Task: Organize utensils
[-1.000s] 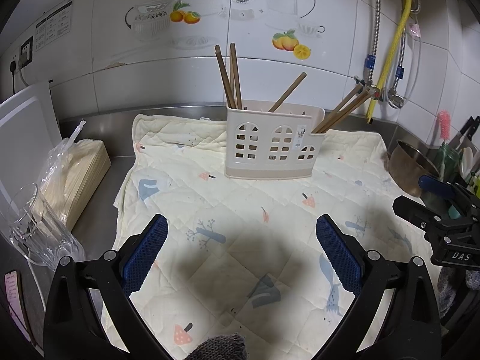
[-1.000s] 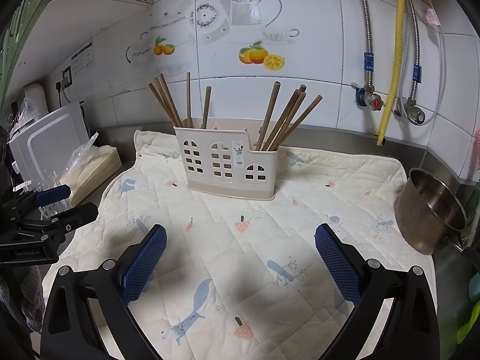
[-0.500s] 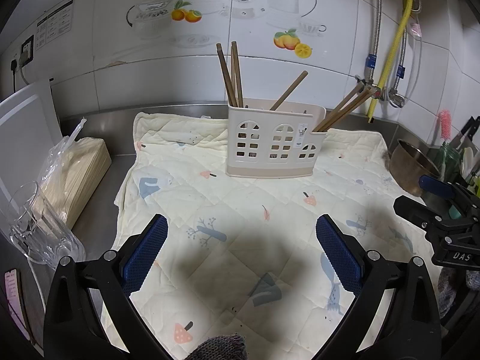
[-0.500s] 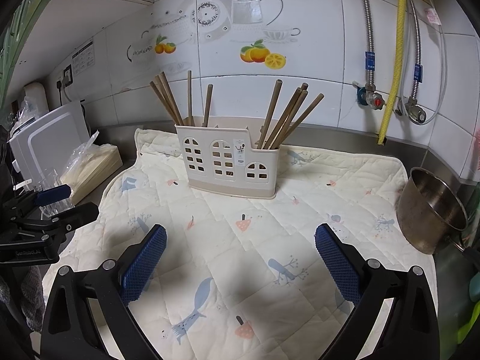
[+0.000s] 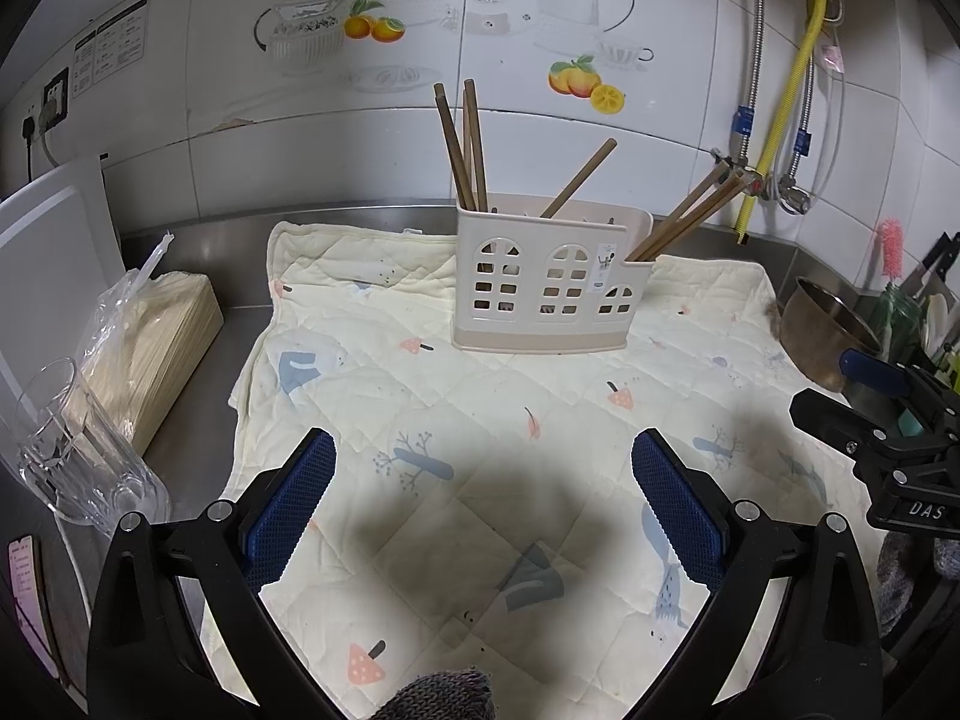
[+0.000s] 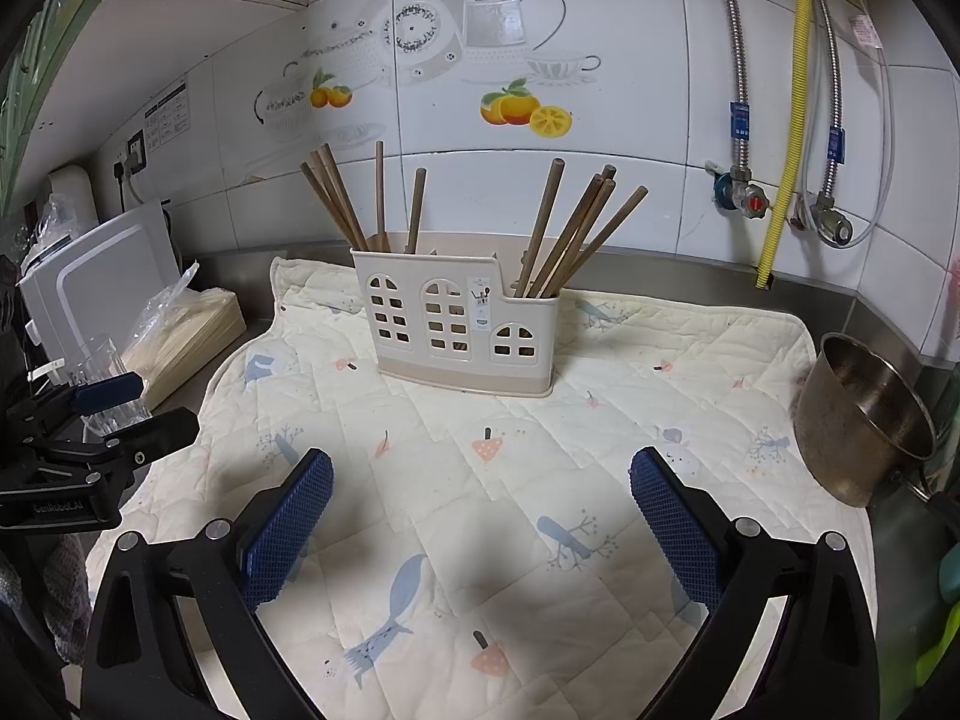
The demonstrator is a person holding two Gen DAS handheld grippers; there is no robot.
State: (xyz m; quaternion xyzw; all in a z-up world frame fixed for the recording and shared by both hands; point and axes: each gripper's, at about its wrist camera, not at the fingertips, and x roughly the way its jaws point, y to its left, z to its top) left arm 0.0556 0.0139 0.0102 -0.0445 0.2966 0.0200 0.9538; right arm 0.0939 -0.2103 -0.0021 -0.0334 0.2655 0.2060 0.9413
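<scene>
A cream plastic utensil holder [image 5: 549, 282] with window cut-outs stands upright on a quilted mat [image 5: 420, 420]; it also shows in the right wrist view [image 6: 459, 327]. Several brown wooden chopsticks [image 6: 570, 234] lean in its compartments, some at the left [image 5: 462, 144], some at the right [image 5: 690, 216]. My left gripper [image 5: 483, 516] is open and empty, hovering over the mat in front of the holder. My right gripper [image 6: 480, 522] is open and empty too, over the mat's front right part. Each gripper shows at the edge of the other's view.
A steel pot [image 6: 864, 420] sits at the mat's right edge. A clear glass [image 5: 66, 444], a bagged stack of wooden sticks [image 5: 144, 342] and a white appliance [image 6: 96, 282] stand at the left. Pipes and valves [image 6: 774, 198] run down the tiled wall.
Both grippers have drifted slightly back from the holder; nothing was taken or let go. The holder and chopsticks have not moved.
</scene>
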